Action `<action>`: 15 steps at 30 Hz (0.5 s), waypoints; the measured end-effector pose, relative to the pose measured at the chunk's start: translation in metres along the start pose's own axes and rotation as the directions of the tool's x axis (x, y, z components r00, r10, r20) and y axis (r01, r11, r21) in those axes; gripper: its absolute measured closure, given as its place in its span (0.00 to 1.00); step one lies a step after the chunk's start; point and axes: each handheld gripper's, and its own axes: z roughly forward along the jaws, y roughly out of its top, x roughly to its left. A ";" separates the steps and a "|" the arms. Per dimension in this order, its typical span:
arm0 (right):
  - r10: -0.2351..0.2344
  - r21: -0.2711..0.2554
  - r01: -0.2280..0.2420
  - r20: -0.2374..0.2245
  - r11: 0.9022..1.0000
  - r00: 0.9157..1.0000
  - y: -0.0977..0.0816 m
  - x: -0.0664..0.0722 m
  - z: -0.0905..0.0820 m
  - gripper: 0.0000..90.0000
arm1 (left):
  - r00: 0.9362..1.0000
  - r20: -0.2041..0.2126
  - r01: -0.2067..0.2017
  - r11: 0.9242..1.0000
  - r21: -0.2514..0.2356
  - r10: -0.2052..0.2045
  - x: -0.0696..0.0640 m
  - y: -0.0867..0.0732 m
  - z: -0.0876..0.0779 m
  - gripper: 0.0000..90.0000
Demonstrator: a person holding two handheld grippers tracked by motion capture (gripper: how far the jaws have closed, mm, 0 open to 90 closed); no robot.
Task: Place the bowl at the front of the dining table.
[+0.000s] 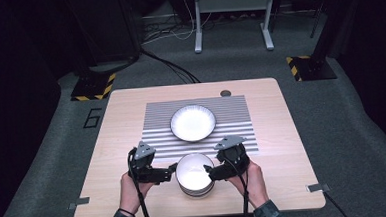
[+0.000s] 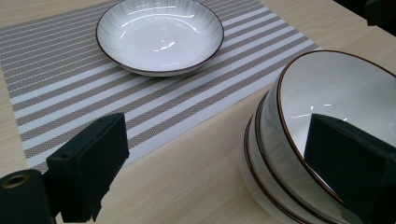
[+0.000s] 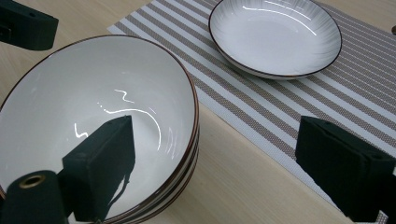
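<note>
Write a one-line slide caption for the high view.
Left gripper and right gripper, both open, flank a stack of bowls; a shallow plate sits on the striped mat.

White bowls (image 1: 195,174), grey-striped mat (image 1: 231,117), pale wood table (image 1: 278,149).

Both the left gripper (image 1: 171,170) and the right gripper (image 1: 207,173) are black, blocky units, each topped by a grey three-cornered plate. A black cable trails from each toward 6 o'clock. Dark sleeves cover both forearms, with a dark band on the left wrist.
</note>
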 end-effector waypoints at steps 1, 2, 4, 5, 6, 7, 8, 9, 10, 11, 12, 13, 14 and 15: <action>-0.008 0.008 0.008 -0.001 1.000 1.000 0.001 0.001 0.003 0.13 | 1.000 0.012 -0.003 1.000 0.003 0.003 -0.002 0.000 0.002 0.07; -0.008 0.008 0.008 -0.001 1.000 1.000 0.001 0.001 0.003 0.13 | 1.000 0.012 -0.003 1.000 0.003 0.003 -0.002 0.000 0.002 0.07; 0.000 0.016 0.000 -0.005 1.000 1.000 0.001 0.002 0.005 0.14 | 1.000 0.018 -0.003 1.000 0.009 0.003 -0.004 0.000 0.004 0.07; 0.000 0.019 0.000 -0.004 1.000 1.000 0.001 0.002 0.006 0.14 | 1.000 0.019 0.000 1.000 0.010 0.000 -0.004 0.000 0.005 0.07; -0.002 0.020 0.002 -0.004 1.000 1.000 0.001 0.002 0.007 0.13 | 1.000 0.024 -0.003 1.000 0.013 0.003 -0.005 0.001 0.006 0.07; 0.006 0.027 -0.006 -0.008 1.000 1.000 0.002 0.003 0.008 0.13 | 1.000 0.026 -0.002 1.000 0.015 0.002 -0.005 0.001 0.007 0.06; -0.001 0.025 0.001 -0.006 1.000 1.000 0.002 0.003 0.010 0.13 | 1.000 0.027 -0.006 1.000 0.019 0.005 -0.006 0.001 0.008 0.06; 0.001 0.035 0.000 -0.011 0.999 1.000 0.002 0.004 0.012 0.12 | 1.000 0.029 -0.006 1.000 0.022 0.005 -0.007 0.001 0.009 0.06; 0.003 0.040 -0.002 -0.012 0.999 1.000 0.003 0.005 0.013 0.12 | 0.999 0.032 -0.006 1.000 0.023 0.005 -0.007 0.001 0.010 0.06; -0.006 0.042 0.006 -0.013 0.999 1.000 0.003 0.006 0.014 0.11 | 0.999 0.039 -0.008 1.000 0.025 0.007 -0.008 0.002 0.011 0.06; -0.006 0.042 0.006 -0.013 0.999 1.000 0.003 0.006 0.014 0.11 | 0.999 0.046 -0.013 0.999 0.031 0.012 -0.009 0.002 0.012 0.06; -0.003 0.047 0.003 -0.012 0.999 1.000 0.004 0.007 0.016 0.11 | 0.999 0.051 -0.017 0.999 0.037 0.015 -0.010 0.002 0.013 0.06; -0.003 0.047 0.003 -0.012 0.999 1.000 0.004 0.007 0.016 0.11 | 0.998 0.055 -0.020 0.999 0.042 0.017 -0.011 0.002 0.015 0.06; 0.003 0.052 -0.003 -0.015 0.999 1.000 0.004 0.007 0.018 0.10 | 0.998 0.062 -0.037 0.998 0.059 0.033 -0.014 0.003 0.017 0.06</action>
